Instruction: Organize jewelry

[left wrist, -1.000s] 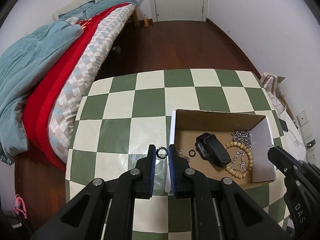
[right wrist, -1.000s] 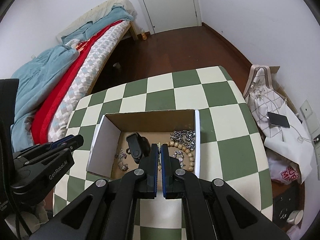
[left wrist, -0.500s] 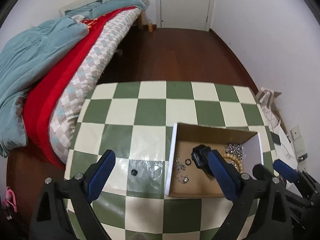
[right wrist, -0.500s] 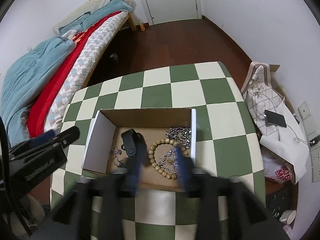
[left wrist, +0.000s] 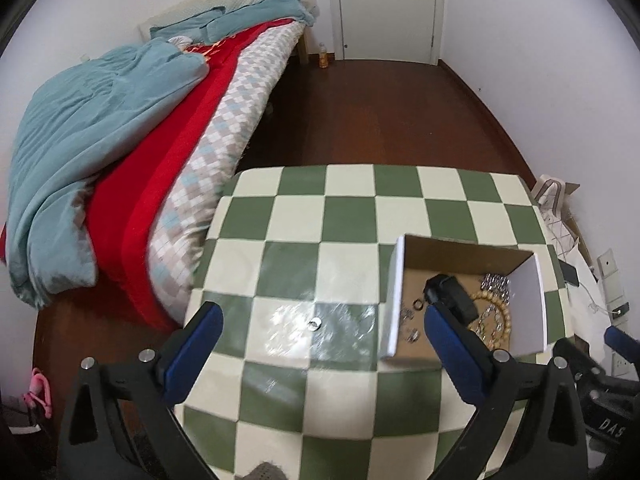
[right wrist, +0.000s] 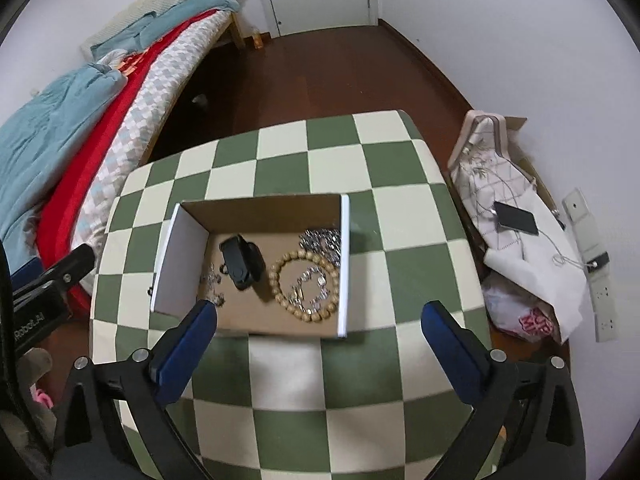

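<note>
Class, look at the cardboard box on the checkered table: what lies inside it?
Inside the cardboard box: black smartwatch, wooden bead bracelet, silver chains, small rings. The near-left floor is partly hidden.

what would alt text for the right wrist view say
An open cardboard box on a green-and-cream checkered table holds a wooden bead bracelet, silver chains and a black smartwatch. The right hand-held gripper hangs above it, jaws wide and empty.

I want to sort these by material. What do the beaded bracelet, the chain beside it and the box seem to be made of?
Beaded bracelet: probably wood, matte tan round beads, though resin could look alike.
Chain: likely metal, silvery links that glint.
Box: cardboard, plain brown inside, white on its side flaps.
</note>
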`<state>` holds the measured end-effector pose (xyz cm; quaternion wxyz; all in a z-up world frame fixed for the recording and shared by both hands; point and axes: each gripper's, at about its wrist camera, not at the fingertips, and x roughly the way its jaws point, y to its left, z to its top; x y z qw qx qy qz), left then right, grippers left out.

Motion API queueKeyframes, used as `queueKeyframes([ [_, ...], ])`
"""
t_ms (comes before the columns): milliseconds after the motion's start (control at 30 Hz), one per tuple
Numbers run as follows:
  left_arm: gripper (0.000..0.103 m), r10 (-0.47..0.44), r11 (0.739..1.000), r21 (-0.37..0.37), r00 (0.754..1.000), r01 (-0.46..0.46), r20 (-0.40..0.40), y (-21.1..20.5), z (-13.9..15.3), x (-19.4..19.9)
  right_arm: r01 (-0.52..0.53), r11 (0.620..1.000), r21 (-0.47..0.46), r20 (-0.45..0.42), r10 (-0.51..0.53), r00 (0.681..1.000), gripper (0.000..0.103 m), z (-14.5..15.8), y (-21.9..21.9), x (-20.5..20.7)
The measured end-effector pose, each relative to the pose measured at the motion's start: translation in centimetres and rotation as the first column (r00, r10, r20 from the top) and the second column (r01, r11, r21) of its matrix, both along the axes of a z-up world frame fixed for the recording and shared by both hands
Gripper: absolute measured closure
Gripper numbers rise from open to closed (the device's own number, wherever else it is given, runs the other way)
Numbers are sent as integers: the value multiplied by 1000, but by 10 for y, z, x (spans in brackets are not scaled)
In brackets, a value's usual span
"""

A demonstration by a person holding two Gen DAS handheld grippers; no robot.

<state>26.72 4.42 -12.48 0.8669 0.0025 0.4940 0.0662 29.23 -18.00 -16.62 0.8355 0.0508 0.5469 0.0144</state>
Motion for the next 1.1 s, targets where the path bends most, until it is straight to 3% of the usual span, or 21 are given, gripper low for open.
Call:
queueKeyframes([
  [300,0,-12,999,-30,1000,12,-8,11,35,-56,11,1000,-19,15,-11,1000,0,39,-3,-42],
  [633,0,-66,998,7,994,66,89,-8,88,-128,8,998,-66,115,-1,993,0,108,-5,-112],
  [900,0,-81,996,-26,975,88,205,-17,139,-174,28,997,-77,205,-12,979,0,161,-11,-175],
  [1100,0,-91,993,-56,965,108,246,-20,164,-196,33,997,-66,266,-14,964,0,198,-12,-209],
])
